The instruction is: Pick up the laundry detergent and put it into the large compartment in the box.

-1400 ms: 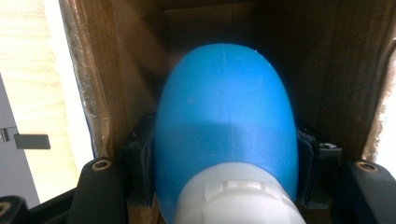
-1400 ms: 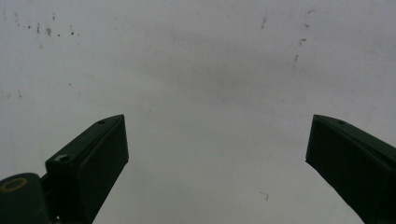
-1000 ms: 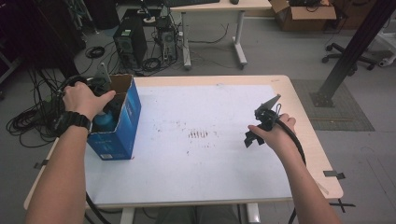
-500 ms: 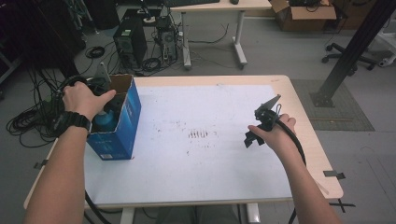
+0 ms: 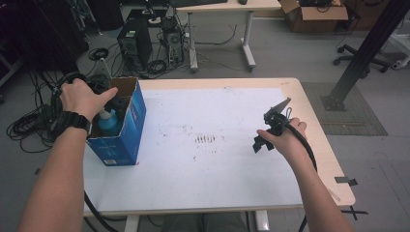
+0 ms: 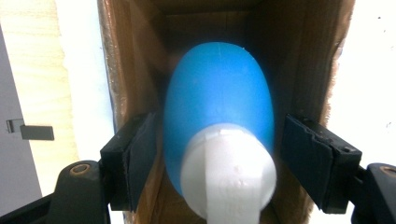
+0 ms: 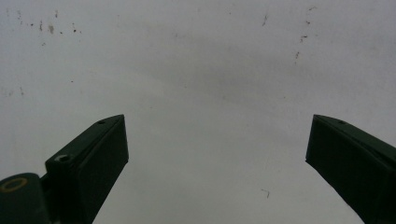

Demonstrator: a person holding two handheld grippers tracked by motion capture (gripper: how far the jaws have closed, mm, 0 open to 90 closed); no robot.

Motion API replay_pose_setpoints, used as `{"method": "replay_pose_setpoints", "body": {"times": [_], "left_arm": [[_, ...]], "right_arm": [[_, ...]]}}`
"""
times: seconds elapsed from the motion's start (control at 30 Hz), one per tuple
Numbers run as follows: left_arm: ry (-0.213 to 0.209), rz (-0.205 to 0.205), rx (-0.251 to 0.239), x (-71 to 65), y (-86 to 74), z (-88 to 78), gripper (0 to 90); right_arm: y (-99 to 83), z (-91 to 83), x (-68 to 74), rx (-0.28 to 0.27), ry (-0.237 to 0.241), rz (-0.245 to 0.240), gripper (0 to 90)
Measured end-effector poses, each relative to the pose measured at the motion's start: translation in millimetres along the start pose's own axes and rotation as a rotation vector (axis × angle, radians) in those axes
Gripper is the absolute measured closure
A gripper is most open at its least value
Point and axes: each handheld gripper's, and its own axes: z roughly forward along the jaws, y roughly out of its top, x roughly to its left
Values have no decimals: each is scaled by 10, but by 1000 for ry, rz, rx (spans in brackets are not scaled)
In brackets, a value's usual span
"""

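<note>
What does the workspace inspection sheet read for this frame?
Surface: white table top, speckled with dark marks.
Job's things: blue bottle with white cap, inside blue cardboard box.
Clutter: nothing seen.
Grippers: left gripper in the box, jaws just been opening, bottle between them, pads clear; right gripper open above bare table.
Cables: black cable along right forearm; coils on floor.
Surroundings: desk, computer tower, chair base.

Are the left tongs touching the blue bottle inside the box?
Apart. The left gripper view shows the left tongs just opened around the blue bottle in the box, with a gap at each pad.
</note>
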Motion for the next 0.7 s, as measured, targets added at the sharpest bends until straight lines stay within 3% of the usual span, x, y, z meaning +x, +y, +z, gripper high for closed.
{"method": "replay_pose_setpoints", "body": {"times": [0.4, 0.7], "left_arm": [[3, 7, -26, -48, -16, -192, 263], [12, 38, -40, -226, -9, -360, 247]], "right_arm": [[-10, -25, 12, -3, 0, 0, 57], [-39, -50, 4, -8, 5, -1, 57]]}}
